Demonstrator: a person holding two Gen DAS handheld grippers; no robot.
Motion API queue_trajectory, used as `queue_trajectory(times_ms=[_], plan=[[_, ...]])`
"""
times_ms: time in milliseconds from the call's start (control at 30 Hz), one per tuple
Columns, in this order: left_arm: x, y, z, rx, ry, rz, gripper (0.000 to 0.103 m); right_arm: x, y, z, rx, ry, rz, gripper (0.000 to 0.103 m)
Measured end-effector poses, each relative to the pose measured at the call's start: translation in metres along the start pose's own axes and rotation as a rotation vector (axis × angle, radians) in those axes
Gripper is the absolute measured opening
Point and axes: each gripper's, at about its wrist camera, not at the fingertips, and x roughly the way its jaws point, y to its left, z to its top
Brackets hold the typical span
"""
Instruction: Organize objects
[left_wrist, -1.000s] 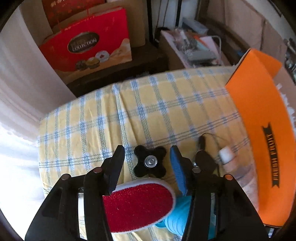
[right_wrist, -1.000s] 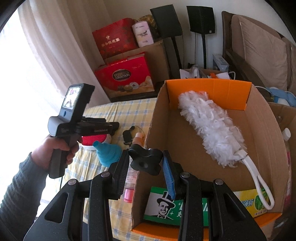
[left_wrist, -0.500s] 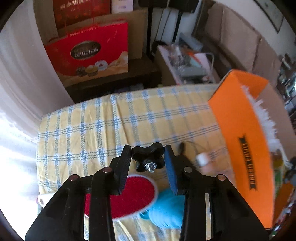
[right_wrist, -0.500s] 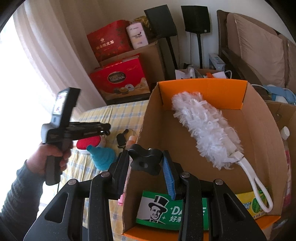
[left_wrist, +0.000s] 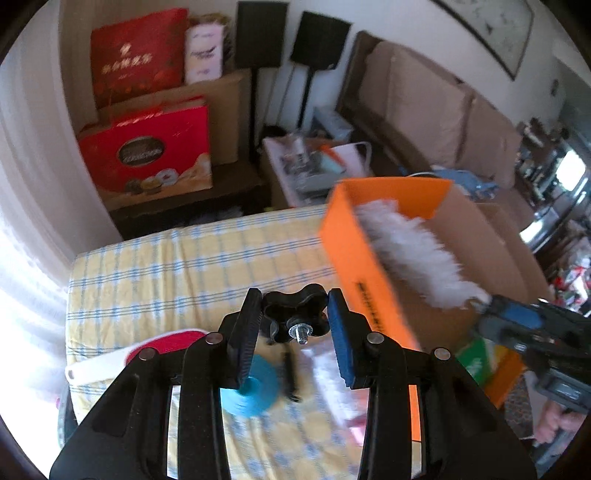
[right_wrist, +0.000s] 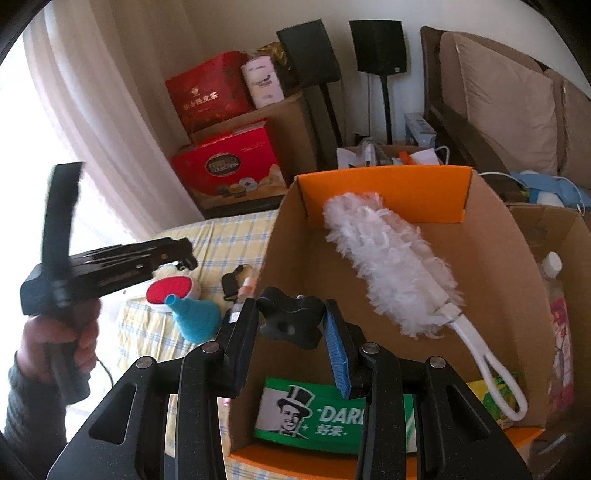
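Mid-tidy at checked-cloth desk (left_wrist: 177, 266). Left tongs (left_wrist: 295, 314) clamped on black star knob (left_wrist: 295, 308), raised above desk, short of cardboard box (right_wrist: 280, 236). Right tongs (right_wrist: 290, 321) clamped on second star knob (right_wrist: 290, 321), poised over box's near end. Already boxed: white duster (right_wrist: 388, 258), green carton (right_wrist: 332, 417). Awaiting on desk: red lint brush (right_wrist: 168, 290), blue funnel (right_wrist: 195, 314). Next, by judgement: carry knobs over rim, lower, release clear of duster.

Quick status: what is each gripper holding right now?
Left gripper: shut on a black star knob.
Right gripper: shut on another black star knob.
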Motion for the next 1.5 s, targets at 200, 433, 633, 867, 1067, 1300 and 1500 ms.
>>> queue_trajectory(times_ms=[200, 433, 633, 867, 1067, 1300, 1500], plan=[[-0.014, -0.046, -0.006, 0.043, -0.024, -0.061, 0.034, -0.008, -0.012, 0.0, 0.005, -0.009, -0.023, 0.036], [-0.011, -0.079, -0.012, 0.042, -0.014, -0.097, 0.034, -0.019, -0.027, -0.002, 0.0, -0.027, -0.05, 0.036], [-0.003, -0.104, -0.017, 0.051, 0.007, -0.118, 0.034, -0.016, -0.044, -0.007, 0.006, -0.017, -0.062, 0.036], [0.017, -0.12, -0.026, 0.066, 0.054, -0.122, 0.034, 0.002, -0.063, -0.019, 0.029, 0.028, -0.057, 0.036], [0.028, -0.125, -0.035, 0.084, 0.096, -0.09, 0.034, 0.016, -0.069, -0.026, 0.035, 0.057, -0.052, 0.036], [0.025, -0.116, -0.038, 0.071, 0.095, -0.073, 0.042, 0.016, -0.07, -0.029, 0.047, 0.055, -0.058, 0.043], [0.002, -0.109, -0.036, 0.055, 0.036, -0.071, 0.065, -0.002, -0.071, -0.025, 0.065, 0.015, -0.067, 0.062]])
